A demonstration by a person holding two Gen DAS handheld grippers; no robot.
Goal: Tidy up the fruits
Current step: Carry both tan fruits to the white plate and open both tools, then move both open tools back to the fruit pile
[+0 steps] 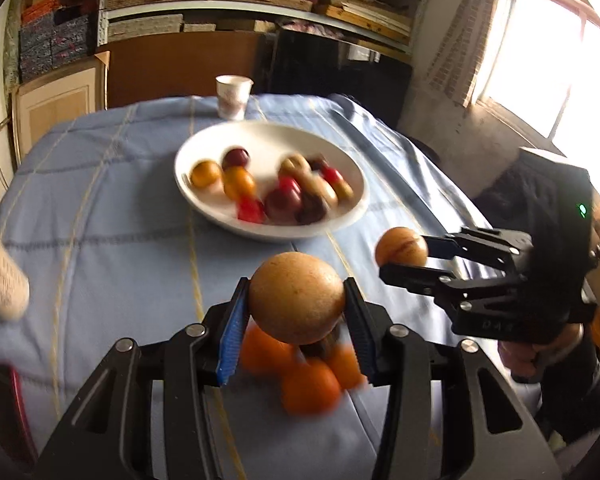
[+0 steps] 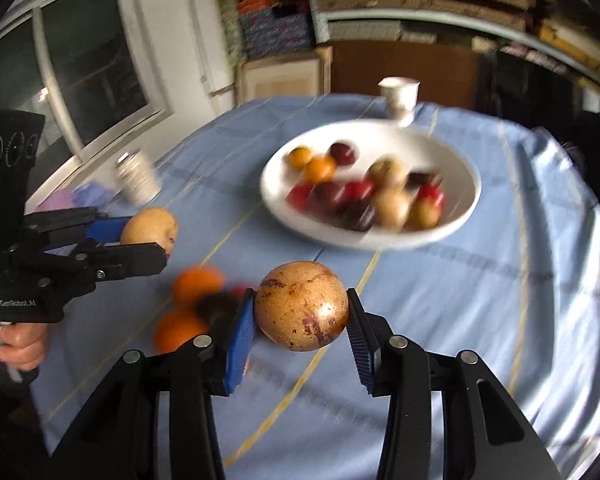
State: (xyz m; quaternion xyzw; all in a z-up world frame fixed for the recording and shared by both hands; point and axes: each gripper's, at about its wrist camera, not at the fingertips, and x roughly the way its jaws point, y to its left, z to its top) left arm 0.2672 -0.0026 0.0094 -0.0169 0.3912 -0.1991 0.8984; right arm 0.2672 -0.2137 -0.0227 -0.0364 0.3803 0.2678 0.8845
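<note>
My left gripper [image 1: 297, 300] is shut on a round tan fruit [image 1: 296, 297] and holds it above the table; it also shows in the right wrist view [image 2: 150, 229]. My right gripper [image 2: 301, 307] is shut on a tan fruit with brown spots [image 2: 301, 305]; in the left wrist view that fruit [image 1: 401, 247] hangs at the right. A white bowl [image 1: 204, 204] [image 2: 466, 168] at mid-table holds several orange, red, dark and tan fruits. Loose oranges [image 1: 310, 384] [image 2: 198, 282] and a dark fruit [image 2: 216, 306] lie on the blue tablecloth below the grippers.
A paper cup [image 1: 233, 96] [image 2: 399, 98] stands behind the bowl. Another cup [image 2: 137, 178] [image 1: 0, 280] is at the table's left. A red object [image 1: 8, 404] lies at the near left edge. Shelves and a window surround the table.
</note>
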